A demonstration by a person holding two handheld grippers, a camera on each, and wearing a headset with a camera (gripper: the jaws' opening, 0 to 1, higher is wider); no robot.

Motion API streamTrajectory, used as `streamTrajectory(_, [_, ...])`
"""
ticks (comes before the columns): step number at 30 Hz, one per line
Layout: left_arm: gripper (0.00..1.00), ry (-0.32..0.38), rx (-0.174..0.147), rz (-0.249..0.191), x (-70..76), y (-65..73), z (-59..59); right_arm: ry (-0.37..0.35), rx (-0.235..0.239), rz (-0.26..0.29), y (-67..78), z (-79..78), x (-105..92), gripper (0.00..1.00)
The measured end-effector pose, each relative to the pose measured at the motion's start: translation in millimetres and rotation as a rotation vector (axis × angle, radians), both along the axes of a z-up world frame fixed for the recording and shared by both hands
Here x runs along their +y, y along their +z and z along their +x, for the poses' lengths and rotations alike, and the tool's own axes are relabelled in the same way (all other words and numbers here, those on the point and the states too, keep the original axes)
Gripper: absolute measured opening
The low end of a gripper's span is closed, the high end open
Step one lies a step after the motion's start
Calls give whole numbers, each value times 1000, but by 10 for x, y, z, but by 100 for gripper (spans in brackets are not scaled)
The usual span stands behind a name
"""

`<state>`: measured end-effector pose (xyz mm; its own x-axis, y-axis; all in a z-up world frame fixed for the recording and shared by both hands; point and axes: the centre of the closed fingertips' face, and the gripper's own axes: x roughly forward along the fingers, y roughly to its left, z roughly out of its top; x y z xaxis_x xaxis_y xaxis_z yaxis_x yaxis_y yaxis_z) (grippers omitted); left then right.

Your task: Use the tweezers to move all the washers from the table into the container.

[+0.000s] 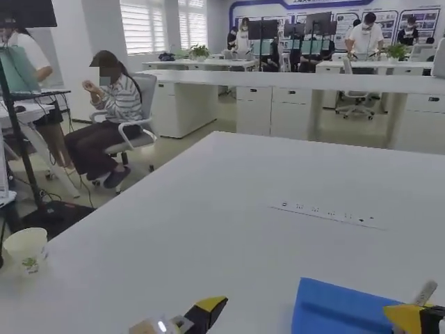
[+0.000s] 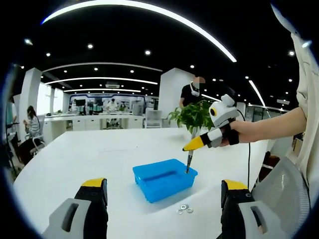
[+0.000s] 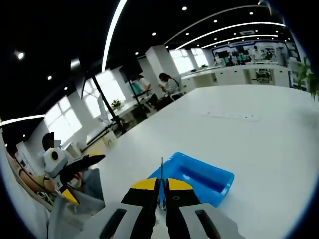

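Washers (image 2: 184, 208) lie just beside the blue container (image 2: 164, 179); our right gripper (image 3: 162, 185) clamps the tweezers (image 2: 190, 162) over it, our left gripper (image 2: 163, 185) gapes wide, and a plant (image 2: 192, 115) stands beyond.

Three washers (image 2: 184, 205) lie on the one white surface (image 2: 99, 159). There is one blue container (image 2: 164, 181), one pair of tweezers (image 2: 189, 160) and one paper cup (image 1: 26, 245). Two claws: one left claw (image 2: 163, 185) with two yellow-tipped jaws, one right claw (image 3: 159, 185) with two likewise.
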<state>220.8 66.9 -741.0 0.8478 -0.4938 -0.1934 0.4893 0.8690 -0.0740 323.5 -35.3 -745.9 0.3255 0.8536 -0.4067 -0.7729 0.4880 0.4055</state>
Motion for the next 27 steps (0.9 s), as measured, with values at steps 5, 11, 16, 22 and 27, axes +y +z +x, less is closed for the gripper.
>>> streamTrajectory(5, [95,-11,15,22,-17,-40,-3,-51,-3,-10,-16,177,-63,2])
streamTrajectory(11, [95,-6,14,1,2,-16,6,-105,-7,-44,-71,309,-120,2])
streamTrajectory(16, [96,-72,9,1,-115,-10,-45,-147,-22,-73,-92,361,-126,2])
streamTrajectory(22, [97,-176,-28,35,-292,24,-149,-192,-86,-128,-79,385,-118,2])
streamTrajectory(27, [98,-180,-31,5,-279,53,-145,-226,-128,-164,-116,417,-91,2])
